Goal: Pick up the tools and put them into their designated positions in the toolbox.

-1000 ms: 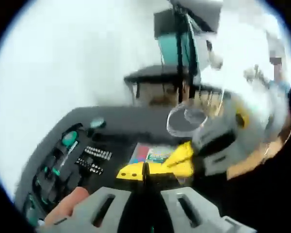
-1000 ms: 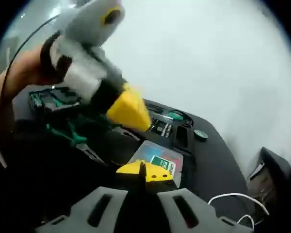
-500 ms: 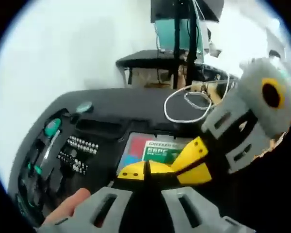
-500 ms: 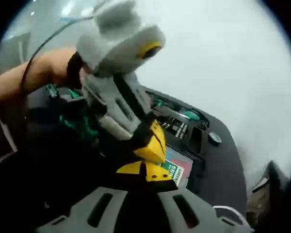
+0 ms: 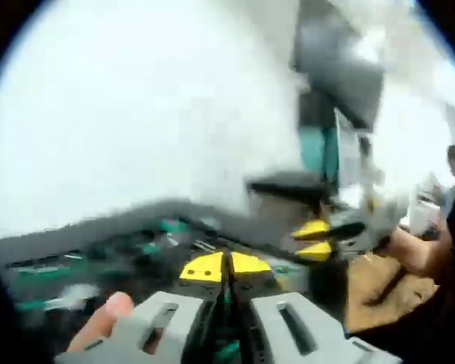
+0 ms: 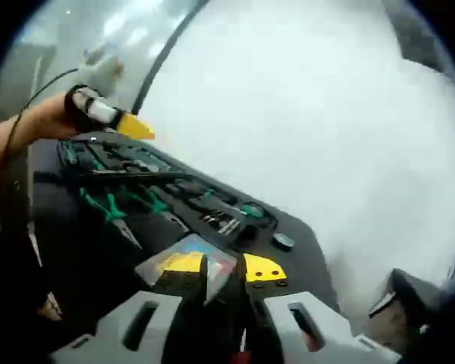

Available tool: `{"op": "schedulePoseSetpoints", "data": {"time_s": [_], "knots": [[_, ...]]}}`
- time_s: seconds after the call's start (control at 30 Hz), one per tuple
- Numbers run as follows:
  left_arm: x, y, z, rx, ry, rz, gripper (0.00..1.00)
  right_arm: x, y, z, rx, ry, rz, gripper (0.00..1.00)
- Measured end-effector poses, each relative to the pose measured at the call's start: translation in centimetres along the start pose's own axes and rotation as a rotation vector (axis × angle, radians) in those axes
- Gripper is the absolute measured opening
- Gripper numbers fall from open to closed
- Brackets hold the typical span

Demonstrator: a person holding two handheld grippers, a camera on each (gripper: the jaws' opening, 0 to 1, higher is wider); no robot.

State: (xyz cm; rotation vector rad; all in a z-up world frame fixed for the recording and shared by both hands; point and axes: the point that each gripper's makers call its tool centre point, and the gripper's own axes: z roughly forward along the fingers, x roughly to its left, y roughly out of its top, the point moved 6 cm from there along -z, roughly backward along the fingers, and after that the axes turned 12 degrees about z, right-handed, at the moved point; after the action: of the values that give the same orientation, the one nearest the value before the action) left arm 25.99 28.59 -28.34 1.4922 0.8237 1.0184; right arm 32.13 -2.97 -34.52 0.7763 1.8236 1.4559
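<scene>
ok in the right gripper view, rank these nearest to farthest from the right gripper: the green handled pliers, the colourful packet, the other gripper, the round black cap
1. colourful packet: right at the right gripper, between its tips.
2. round black cap: just up and right of the tips.
3. green handled pliers: further off, to the left on the black toolbox.
4. other gripper: farthest, top left, past the toolbox's far end.

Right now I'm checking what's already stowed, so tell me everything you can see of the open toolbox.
In the right gripper view the toolbox is a black case lying open and flat on a dark surface. Its moulded tray holds green-handled tools, some like pliers, and a row of small metal bits. A colourful flat card or packet lies at its near edge, just ahead of the right gripper. The left gripper hovers over its far end. In the left gripper view the toolbox is blurred.
</scene>
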Motion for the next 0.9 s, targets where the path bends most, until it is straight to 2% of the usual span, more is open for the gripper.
{"op": "schedulePoseSetpoints", "data": {"time_s": [0.03, 0.07, 0.1, 0.17, 0.2, 0.23, 0.27, 0.3, 0.33, 0.37, 0.43, 0.47, 0.5, 0.53, 0.57, 0.6, 0.63, 0.67, 0.7, 0.73, 0.77, 0.8, 0.87, 0.9], "knots": [[2.0, -0.4, -2.0, -0.018, 0.08, -0.005, 0.08, -0.7, 0.2, 0.1, -0.014, 0.004, 0.051, 0.16], [4.5, -0.9, -4.7, -0.063, 0.168, 0.004, 0.08, -1.1, 0.6, 0.0, -0.017, -0.004, 0.086, 0.16], [7.0, -1.8, -7.2, -0.069, 0.268, 0.033, 0.09, -1.3, 1.2, -0.4, -0.017, -0.005, 0.142, 0.17], [11.0, -3.7, -11.2, 0.028, 0.466, 0.132, 0.11, -1.9, 2.6, 0.2, -0.051, -0.002, 0.194, 0.23], [12.5, -4.4, -13.0, 0.084, 0.554, 0.183, 0.11, -2.2, 3.2, 0.2, -0.067, -0.018, 0.185, 0.24], [13.9, -5.0, -14.7, 0.113, 0.629, 0.221, 0.11, -2.4, 3.9, 0.2, -0.09, -0.019, 0.174, 0.22], [15.2, -5.4, -16.5, 0.091, 0.686, 0.238, 0.11, -2.5, 4.5, 0.1, -0.112, -0.02, 0.173, 0.22], [16.5, -5.7, -18.1, 0.021, 0.722, 0.227, 0.12, -2.9, 5.2, 0.4, -0.135, -0.032, 0.18, 0.22], [17.4, -6.1, -18.8, -0.022, 0.737, 0.203, 0.14, -3.2, 5.4, 0.6, -0.145, -0.036, 0.185, 0.22], [17.7, -6.9, -19.4, -0.049, 0.715, 0.174, 0.16, -3.6, 5.5, 1.2, -0.139, -0.045, 0.19, 0.22], [17.8, -8.6, -19.4, -0.035, 0.664, 0.079, 0.16, -4.2, 5.6, 1.9, -0.133, -0.053, 0.196, 0.24], [17.9, -8.8, -19.4, -0.048, 0.661, 0.076, 0.16, -4.3, 5.5, 2.1, -0.147, -0.065, 0.201, 0.24], [17.9, -9.1, -19.2, -0.113, 0.65, 0.056, 0.16, -4.3, 5.4, 2.3, -0.157, -0.072, 0.202, 0.24], [17.4, -9.4, -19.0, -0.121, 0.641, 0.061, 0.17, -4.7, 5.1, 3.2, -0.158, -0.093, 0.194, 0.24], [17.4, -10.0, -18.6, -0.111, 0.64, 0.06, 0.17, -5.2, 4.6, 3.9, -0.135, -0.113, 0.184, 0.24], [17.5, -10.7, -18.3, -0.062, 0.634, 0.075, 0.17, -5.7, 4.1, 5.4, -0.097, -0.123, 0.157, 0.24], [17.6, -11.0, -18.4, 0.036, 0.654, 0.117, 0.17, -6.5, 3.8, 6.5, -0.068, -0.13, 0.115, 0.24], [17.5, -10.5, -18.4, -0.007, 0.659, 0.13, 0.17, -7.3, 3.2, 8.3, -0.025, -0.143, 0.084, 0.25], [16.7, -9.7, -18.0, -0.082, 0.656, 0.124, 0.17, -8.0, 2.9, 9.4, -0.001, -0.164, 0.077, 0.26], [16.3, -9.4, -17.8, -0.099, 0.632, 0.164, 0.17, -8.2, 3.3, 10.5, 0.004, -0.165, 0.082, 0.27], [16.6, -9.7, -18.1, -0.079, 0.644, 0.162, 0.17, -8.9, 3.1, 11.5, 0.012, -0.183, 0.123, 0.28], [16.8, -9.9, -18.3, -0.071, 0.657, 0.168, 0.17, -10.6, 2.5, 13.4, 0.019, -0.211, 0.191, 0.28], [16.9, -10.1, -18.8, -0.059, 0.668, 0.139, 0.17, -12.0, 1.9, 15.7, 0.032, -0.201, 0.225, 0.3], [17.0, -10.1, -19.0, -0.062, 0.669, 0.127, 0.17, -12.4, 1.5, 16.5, 0.046, -0.197, 0.231, 0.34]]}}
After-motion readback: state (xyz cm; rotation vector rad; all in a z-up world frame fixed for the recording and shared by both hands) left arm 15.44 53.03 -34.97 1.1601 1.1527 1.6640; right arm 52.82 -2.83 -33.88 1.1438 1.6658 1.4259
